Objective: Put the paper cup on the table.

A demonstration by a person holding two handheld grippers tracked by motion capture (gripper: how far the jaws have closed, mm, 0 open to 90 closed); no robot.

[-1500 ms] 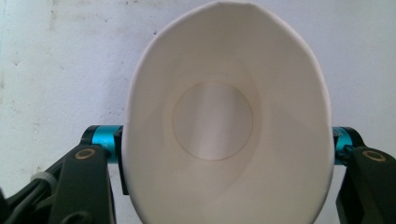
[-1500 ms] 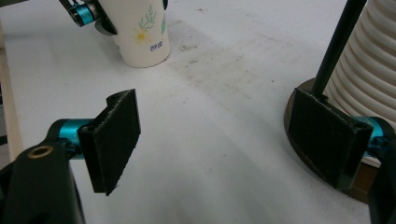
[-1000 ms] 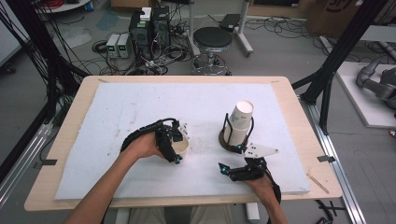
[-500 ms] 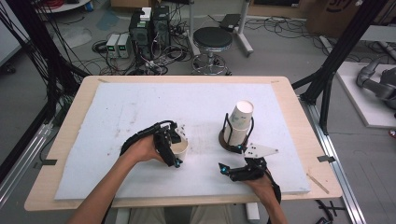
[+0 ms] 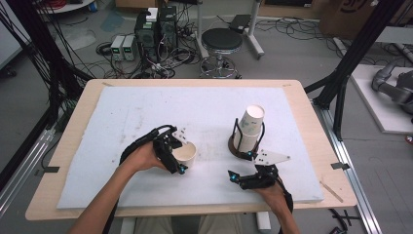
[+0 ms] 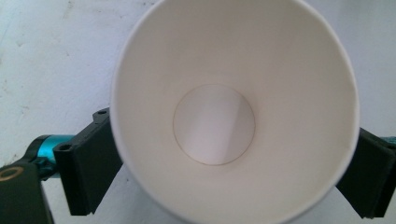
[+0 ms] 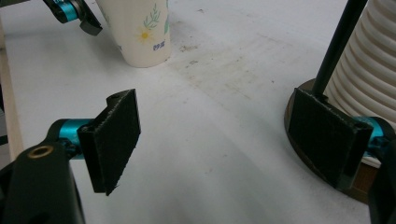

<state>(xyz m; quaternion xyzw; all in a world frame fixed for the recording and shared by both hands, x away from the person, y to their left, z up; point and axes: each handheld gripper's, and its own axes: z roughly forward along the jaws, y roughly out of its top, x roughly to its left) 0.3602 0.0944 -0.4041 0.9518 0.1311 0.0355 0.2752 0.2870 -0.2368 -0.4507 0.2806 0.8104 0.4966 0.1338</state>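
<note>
A white paper cup [image 5: 185, 152] stands upright on the white foam board [image 5: 146, 112], left of centre. My left gripper [image 5: 182, 152] is shut on it, one jaw pressed to each side. The left gripper view looks down into the empty cup [image 6: 215, 126]. The right gripper view shows its flower print [image 7: 140, 32]. My right gripper [image 5: 240, 165] is open and holds nothing; it rests low on the board in front of a tilted stack of paper cups [image 5: 249, 127]. The stack sits in a black wire holder on a round brown base [image 7: 306, 163], and one jaw is just next to that base.
The foam board lies on a wooden table [image 5: 87, 97] whose rim shows all round. A black rod [image 7: 338, 42] of the holder rises beside the ribbed stack [image 7: 359, 60]. Beyond the far edge are a stool [image 5: 221, 41] and electronics with cables on the floor.
Hardly anything differs. My left gripper and the cup have shifted a touch toward the front edge. The right gripper has stayed put.
</note>
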